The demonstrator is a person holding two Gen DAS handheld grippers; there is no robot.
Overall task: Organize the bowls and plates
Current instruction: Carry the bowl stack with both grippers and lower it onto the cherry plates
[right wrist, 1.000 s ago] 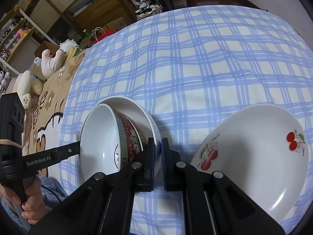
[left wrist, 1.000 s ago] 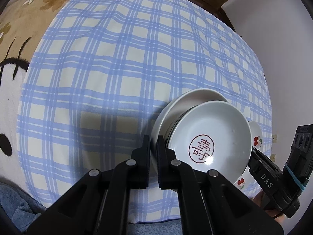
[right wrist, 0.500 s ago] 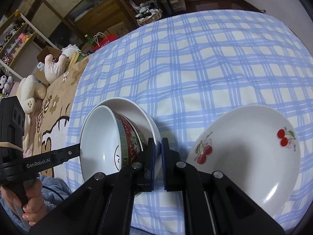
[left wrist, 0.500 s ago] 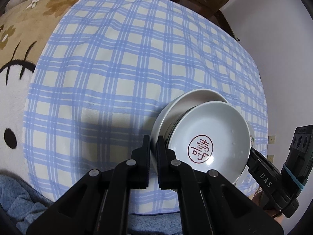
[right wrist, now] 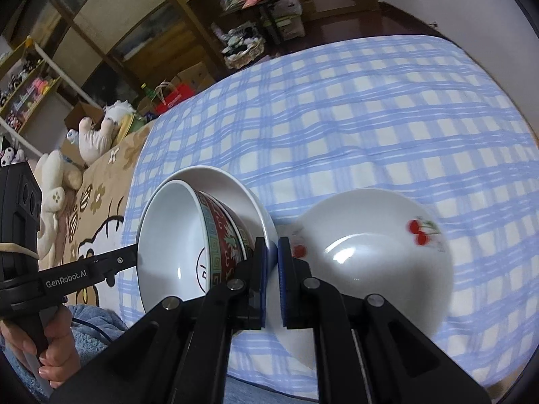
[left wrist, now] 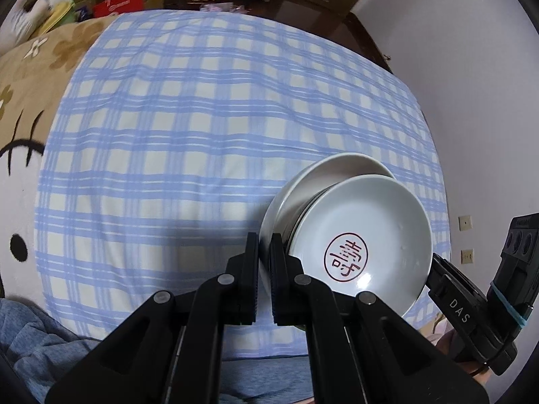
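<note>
My left gripper (left wrist: 264, 262) is shut on the near rim of a white plate (left wrist: 323, 171) that carries a bowl (left wrist: 367, 222) with a red seal mark inside. Both are tilted and held above the blue checked cloth (left wrist: 202, 128). In the right wrist view my right gripper (right wrist: 272, 269) is shut on the same plate's rim (right wrist: 249, 198); the bowl (right wrist: 175, 235) shows its red patterned outside there. A white cherry plate (right wrist: 377, 245) lies on the cloth just right of the right gripper. The left gripper's arm shows at the left of that view.
The cloth (right wrist: 353, 111) covers a bed beside a tan cartoon blanket (left wrist: 23, 77). A white wall (left wrist: 471, 67) runs along the right. Plush toys (right wrist: 97, 134), shelves and boxes stand beyond the far edge. Blue fabric (left wrist: 40, 346) lies at the near edge.
Both grippers have lifted and drawn back with the plate and bowl, so more of the cloth and room shows. The cherry plate stayed on the cloth.
</note>
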